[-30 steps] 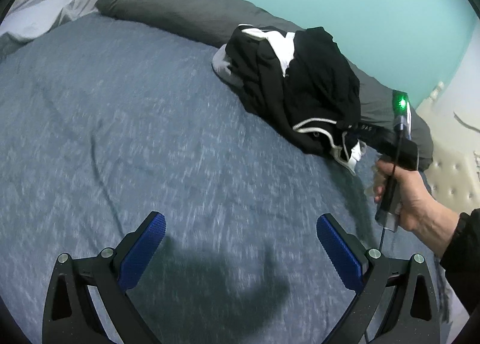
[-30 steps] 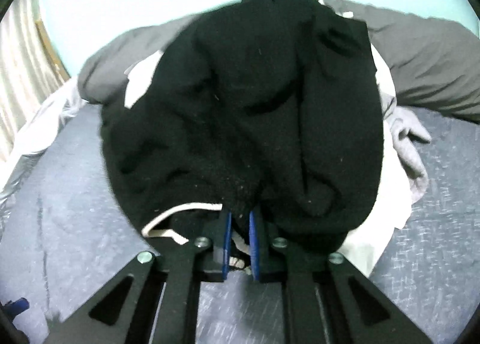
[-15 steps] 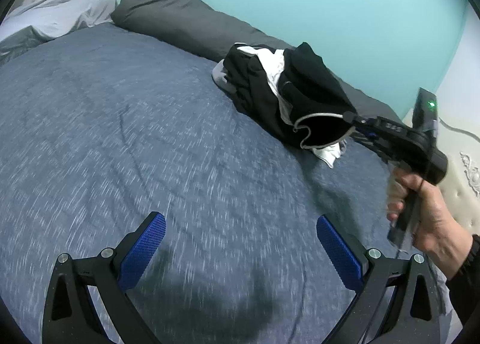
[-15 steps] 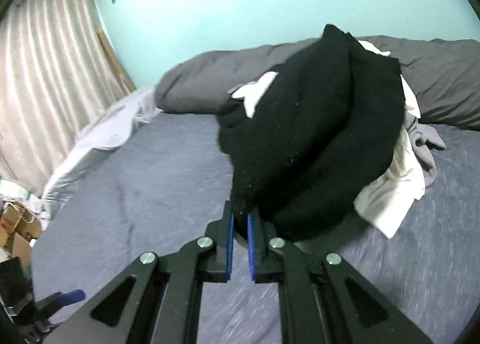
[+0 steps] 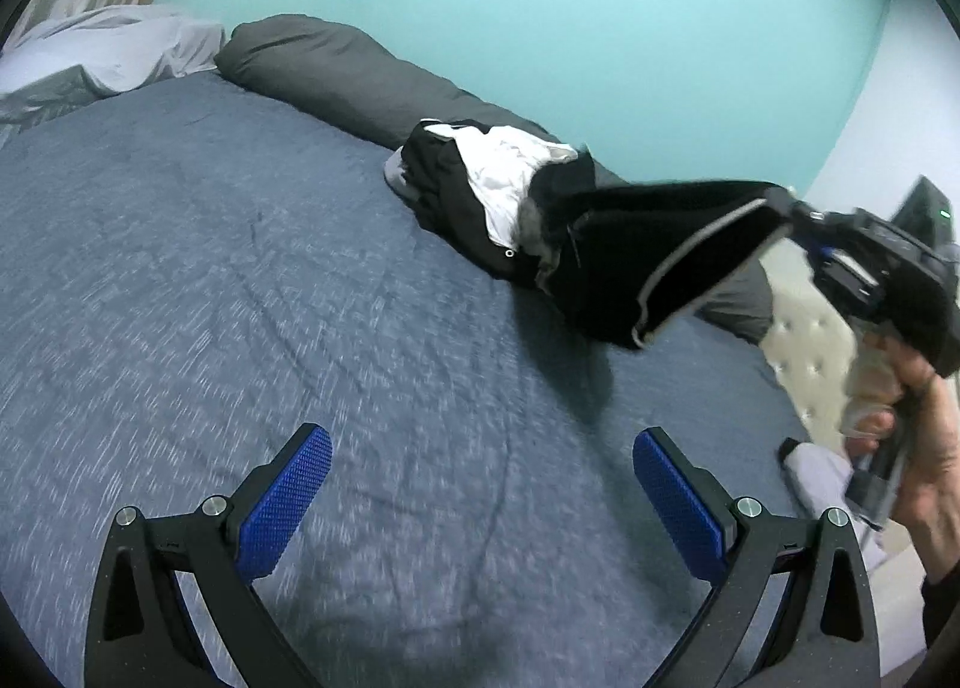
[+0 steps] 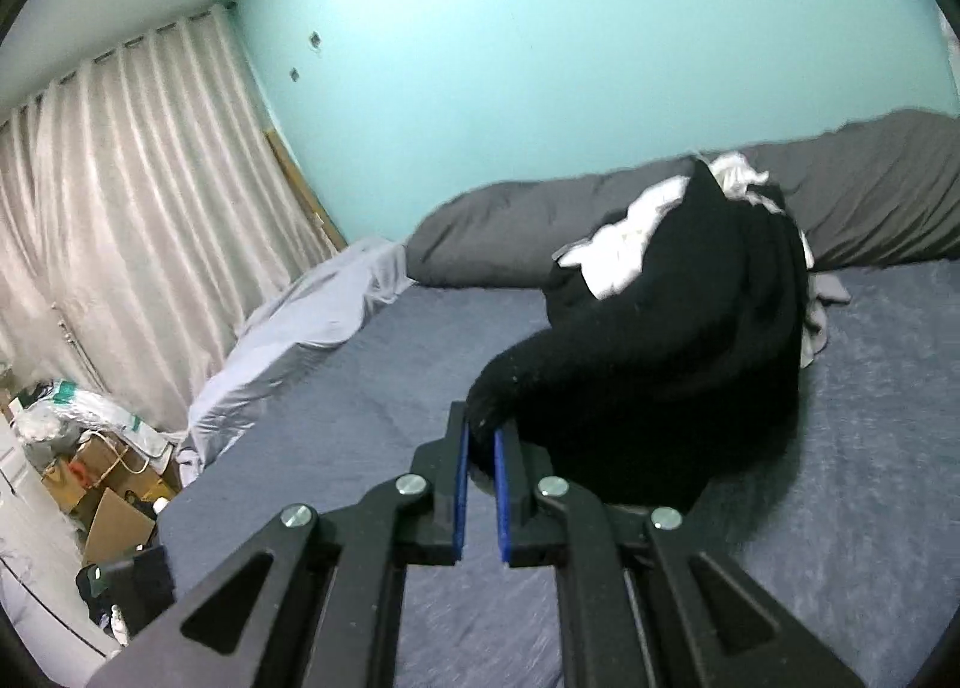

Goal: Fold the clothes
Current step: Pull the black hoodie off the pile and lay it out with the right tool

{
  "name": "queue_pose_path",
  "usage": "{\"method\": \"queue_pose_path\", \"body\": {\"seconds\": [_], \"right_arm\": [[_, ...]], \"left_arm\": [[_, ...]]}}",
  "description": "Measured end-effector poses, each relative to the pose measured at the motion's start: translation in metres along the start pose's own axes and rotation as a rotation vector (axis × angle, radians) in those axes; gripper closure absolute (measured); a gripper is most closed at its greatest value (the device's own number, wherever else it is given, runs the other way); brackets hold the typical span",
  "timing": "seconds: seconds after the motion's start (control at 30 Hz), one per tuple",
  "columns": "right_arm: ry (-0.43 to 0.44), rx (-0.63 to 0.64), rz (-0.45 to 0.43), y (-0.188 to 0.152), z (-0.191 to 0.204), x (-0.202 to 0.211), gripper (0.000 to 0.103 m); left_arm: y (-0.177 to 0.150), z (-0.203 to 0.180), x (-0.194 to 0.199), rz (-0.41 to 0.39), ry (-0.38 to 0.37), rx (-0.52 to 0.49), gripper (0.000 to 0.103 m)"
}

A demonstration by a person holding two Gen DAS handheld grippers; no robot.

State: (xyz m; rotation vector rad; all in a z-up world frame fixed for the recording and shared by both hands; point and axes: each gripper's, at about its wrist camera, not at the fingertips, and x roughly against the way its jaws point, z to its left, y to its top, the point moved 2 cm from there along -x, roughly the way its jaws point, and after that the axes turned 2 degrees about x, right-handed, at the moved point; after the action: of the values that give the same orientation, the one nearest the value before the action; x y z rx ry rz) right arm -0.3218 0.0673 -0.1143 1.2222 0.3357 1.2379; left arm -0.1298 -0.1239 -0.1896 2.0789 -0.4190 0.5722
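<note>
A pile of black and white clothes (image 5: 480, 190) lies on the blue-grey bed (image 5: 240, 298), near the grey bolster. My right gripper (image 6: 480, 436) is shut on the edge of a black garment (image 6: 660, 364) and holds it stretched off the pile, above the bed. In the left wrist view the right gripper (image 5: 798, 220) shows at the right with the black garment (image 5: 660, 262) and its white trim hanging from it. My left gripper (image 5: 480, 484) is open and empty, low over the bed, well short of the pile.
A long grey bolster (image 5: 336, 69) lies along the teal wall. A pale sheet (image 6: 312, 316) is bunched at the bed's far left corner. Curtains (image 6: 138, 196) and boxes (image 6: 108, 502) stand beside the bed. A tufted cream headboard (image 5: 804, 346) is at the right.
My right gripper has pulled back and up from the pile, drawing the black garment out with it. The left gripper has stayed open and tilted up slightly.
</note>
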Motion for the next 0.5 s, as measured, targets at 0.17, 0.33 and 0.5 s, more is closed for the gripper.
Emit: {"method": "queue_pose_path", "body": {"seconds": [0.17, 0.33, 0.5], "right_arm": [[0.001, -0.013, 0.0, -0.008, 0.032, 0.058, 0.097], [-0.02, -0.055, 0.05, -0.04, 0.025, 0.077, 0.096], [-0.056, -0.109, 0.096, -0.077, 0.01, 0.088, 0.093]], "left_arm": [[-0.006, -0.009, 0.038, -0.014, -0.022, -0.011, 0.0], [-0.012, -0.011, 0.05, -0.012, -0.043, -0.014, 0.0], [-0.032, -0.013, 0.027, 0.04, -0.056, -0.039, 0.0]]}}
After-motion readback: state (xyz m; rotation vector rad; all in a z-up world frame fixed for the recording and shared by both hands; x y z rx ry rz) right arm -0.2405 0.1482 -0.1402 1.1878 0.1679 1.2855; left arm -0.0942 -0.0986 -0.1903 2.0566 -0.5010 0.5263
